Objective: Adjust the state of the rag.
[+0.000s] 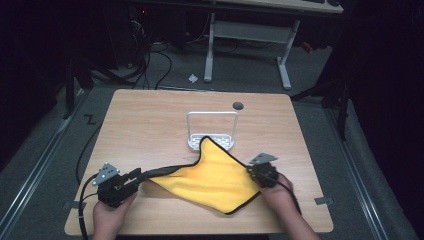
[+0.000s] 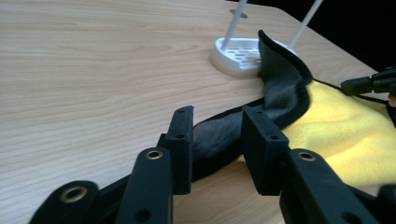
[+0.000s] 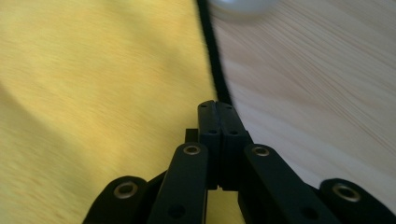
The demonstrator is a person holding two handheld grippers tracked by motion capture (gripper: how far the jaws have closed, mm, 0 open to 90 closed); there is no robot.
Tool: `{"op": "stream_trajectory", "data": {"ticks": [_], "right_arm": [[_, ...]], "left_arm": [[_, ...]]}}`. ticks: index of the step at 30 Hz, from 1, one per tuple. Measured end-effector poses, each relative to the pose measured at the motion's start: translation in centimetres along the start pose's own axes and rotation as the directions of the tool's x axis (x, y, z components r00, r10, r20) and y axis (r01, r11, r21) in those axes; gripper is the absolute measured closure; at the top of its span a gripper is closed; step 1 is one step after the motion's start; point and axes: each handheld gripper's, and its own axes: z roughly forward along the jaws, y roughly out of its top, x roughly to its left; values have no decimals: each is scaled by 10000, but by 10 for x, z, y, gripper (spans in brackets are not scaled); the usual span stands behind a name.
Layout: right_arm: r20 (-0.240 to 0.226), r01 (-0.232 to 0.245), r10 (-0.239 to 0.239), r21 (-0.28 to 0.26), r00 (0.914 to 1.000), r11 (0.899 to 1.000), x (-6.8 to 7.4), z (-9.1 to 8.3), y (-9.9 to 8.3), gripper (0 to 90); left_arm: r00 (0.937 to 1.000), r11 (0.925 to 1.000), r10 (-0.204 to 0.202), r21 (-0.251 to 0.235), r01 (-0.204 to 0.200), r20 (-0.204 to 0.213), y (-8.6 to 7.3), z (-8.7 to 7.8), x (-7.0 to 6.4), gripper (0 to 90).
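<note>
A yellow cloth (image 1: 215, 175) with a black hem and a grey underside lies on the near half of the wooden table (image 1: 150, 120). Its far corner rests against a white wire rack (image 1: 212, 114). Its left corner is folded over, grey side up (image 2: 280, 93). My left gripper (image 1: 136, 175) (image 2: 217, 116) is open, with that grey corner lying between its jaws. My right gripper (image 1: 251, 171) (image 3: 217, 105) is shut on the cloth's (image 3: 93, 70) right black hem.
The rack's white base (image 2: 233, 58) stands mid-table, just beyond the cloth. A round cable hole (image 1: 238, 105) sits near the far edge. Bare wood lies left of and beyond the rack. On the floor behind are a white-legged desk (image 1: 250, 30) and cables.
</note>
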Motion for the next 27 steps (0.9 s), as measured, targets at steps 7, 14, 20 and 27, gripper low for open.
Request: {"op": "stream_trajectory", "data": {"ticks": [7, 14, 20, 27], "right_arm": [[1806, -1544, 1530, -61, 9716, 9880, -57, -42, -56, 830], [-825, 217, -349, -1557, 9960, 9876, 30, -65, -24, 745], [-2097, 2002, -2186, -1055, 9530, 9740, 95, -39, -11, 610], [-2212, 2275, -2403, -820, 9452, 9703, 106, -32, -7, 871]], "left_arm": [[9997, 9993, 230, 303, -232, 77, -4, 10, -6, 577], [10000, 9974, 66, 711, -64, -25, -12, 17, 0, 569], [10000, 9981, -72, 619, 74, -29, -11, 14, 4, 568], [9999, 9979, -103, 632, 104, -19, -11, 14, 5, 567]]}}
